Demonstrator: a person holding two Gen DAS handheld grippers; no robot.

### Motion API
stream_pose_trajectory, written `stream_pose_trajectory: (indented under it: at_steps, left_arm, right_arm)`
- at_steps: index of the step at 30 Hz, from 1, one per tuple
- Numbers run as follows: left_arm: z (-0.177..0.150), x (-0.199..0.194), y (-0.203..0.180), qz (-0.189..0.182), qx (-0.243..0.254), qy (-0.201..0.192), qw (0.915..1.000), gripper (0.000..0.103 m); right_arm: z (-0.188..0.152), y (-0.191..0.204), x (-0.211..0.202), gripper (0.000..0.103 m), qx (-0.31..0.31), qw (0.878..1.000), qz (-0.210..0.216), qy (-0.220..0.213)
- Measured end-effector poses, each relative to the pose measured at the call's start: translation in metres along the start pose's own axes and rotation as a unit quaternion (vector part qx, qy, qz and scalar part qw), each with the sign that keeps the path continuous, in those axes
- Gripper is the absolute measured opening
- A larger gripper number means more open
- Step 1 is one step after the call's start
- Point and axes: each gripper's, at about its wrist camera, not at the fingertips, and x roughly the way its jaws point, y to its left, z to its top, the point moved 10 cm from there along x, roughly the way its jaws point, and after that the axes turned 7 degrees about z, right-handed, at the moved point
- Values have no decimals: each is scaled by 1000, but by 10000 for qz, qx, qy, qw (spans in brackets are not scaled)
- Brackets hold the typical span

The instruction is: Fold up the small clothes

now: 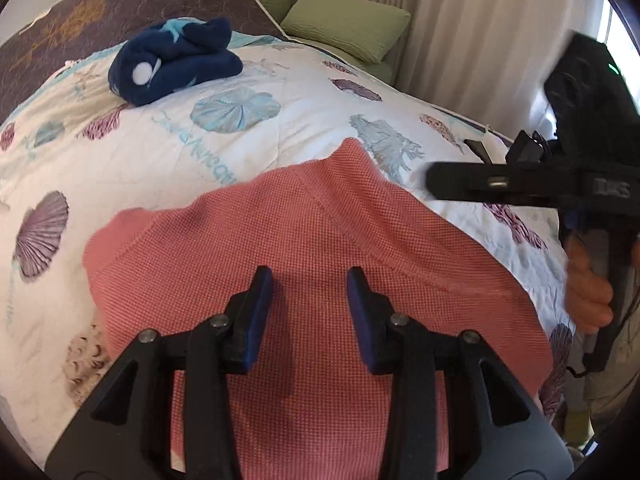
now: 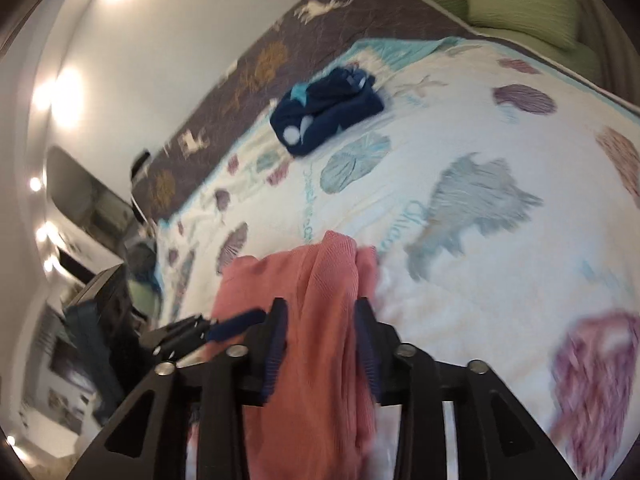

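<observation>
- The pink knit garment (image 1: 312, 248) lies spread over the lower middle of the left wrist view, flat on the shell-print quilt (image 1: 240, 132); laid out like this it seems ready for a fold, though which fold is in hand I cannot tell.
- In the left wrist view the left gripper (image 1: 310, 280) hovers over the garment's lower middle with its jaws spread and nothing between them; whether its tips touch the cloth is unclear.
- In the right wrist view the garment (image 2: 320, 300) runs up through the lower centre, bunched between the spread jaws of the right gripper (image 2: 320, 312); the picture is blurred, so I cannot tell whether the cloth is pinched.
- From the left wrist view the right gripper (image 1: 452, 182) hangs at right of centre, beside the garment's right edge.
- A folded navy garment (image 1: 176, 60) sits upper left, probably set aside as done.
- Green pillows (image 1: 348, 24) lie at top centre.
</observation>
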Motion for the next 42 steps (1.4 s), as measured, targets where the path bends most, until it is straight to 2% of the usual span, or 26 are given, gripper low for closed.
stream_pose_trajectory:
  at_steps: [2, 3, 4, 7, 9, 10, 12, 14, 16, 17, 18, 19, 20, 22, 23, 24, 26, 29, 31, 34, 35, 36, 38, 40, 41, 42]
  left_arm:
    - [1, 1, 2, -22, -63, -29, 10000, 41]
    - [1, 2, 3, -22, -92, -24, 10000, 41]
    - [0, 3, 6, 18, -129, -14, 9999, 41]
    - [-7, 6, 18, 118, -471, -71, 9988, 42]
    - [-12, 3, 23, 116, -654, -235, 9975, 42]
    - [-14, 0, 24, 150, -687, -287, 9971, 42]
    - [-15, -6, 26, 233, -729, -370, 9964, 42]
    - [-14, -11, 26, 284, -788, -391, 9957, 42]
    - [-13, -17, 24, 282, -824, -469, 9951, 42]
    - [-13, -20, 24, 299, -811, -490, 9951, 42]
    - [-15, -22, 24, 343, -791, -497, 9950, 42]
    - [-18, -22, 25, 389, -781, -482, 9950, 43]
    - [-23, -23, 28, 472, -801, -425, 9948, 43]
    - [-30, -26, 34, 485, -909, -404, 9939, 43]
    - [-33, -28, 38, 438, -984, -420, 9933, 43]
    - [-36, -31, 43, 440, -1065, -429, 9924, 43]
    - [-42, -36, 52, 504, -1190, -472, 9905, 43]
    - [-51, -46, 61, 533, -1403, -506, 9874, 43]
    - [-59, -58, 61, 527, -1430, -561, 9867, 44]
    - [-75, -73, 55, 346, -1417, -538, 9878, 51]
    - [-82, -77, 51, 194, -1439, -504, 9881, 51]
    - [-91, -80, 46, 16, -1464, -451, 9882, 52]
    - [-113, -79, 35, -296, -1517, -231, 9877, 53]
    - [-130, -73, 30, -457, -1672, -50, 9848, 53]
    - [-136, -74, 29, -574, -1793, -85, 9821, 53]
    - [-140, -76, 28, -618, -1827, -147, 9811, 53]
  right_arm:
    - [3, -4, 22, 37, 34, 9997, -130, 213]
    - [3, -7, 31, 19, 92, 9994, -151, 281]
    - [6, -9, 38, 6, 111, 9994, -172, 280]
    - [19, -29, 27, 3, 411, 9984, -334, -201]
    - [30, -63, 9, 5, 737, 9919, -862, -566]
    - [30, -75, 1, 5, 938, 9906, -809, -577]
    - [27, -69, -9, 7, 1028, 9928, -320, -534]
    - [20, -42, -19, 9, 592, 9972, -66, -462]
    - [6, -10, -19, 17, 28, 9998, 8, -177]
    - [-5, 3, -13, 33, -196, 9998, 29, 47]
    - [-16, 11, -8, 54, -323, 9992, -2, 236]
    - [-24, 13, -3, 62, -360, 9987, -77, 340]
    - [-34, 11, 2, 64, -337, 9983, -208, 426]
    - [-51, -7, 6, 25, -233, 9958, -723, 506]
    - [-58, -14, 5, 17, -16, 9968, -636, 481]
    - [-60, -19, 0, 16, 319, 9982, -430, 283]
    - [-59, -28, -10, 15, 786, 9965, -280, 33]
    - [-57, -39, -25, 21, 1069, 9933, -399, -185]
    - [-61, -38, -38, 22, 1066, 9935, -346, -212]
    - [-66, -27, -55, 25, 610, 9971, -373, -242]
    - [-73, -20, -59, 32, 424, 9986, -239, -188]
    - [-79, -13, -60, 45, 348, 9993, -42, -100]
    - [-96, -3, -60, 56, 293, 9990, 315, 114]
    - [-117, 0, -54, 56, 179, 9984, 370, 400]
    - [-127, -6, -48, 54, 140, 9982, 138, 559]
    - [-131, -10, -47, 43, 89, 9986, 40, 515]
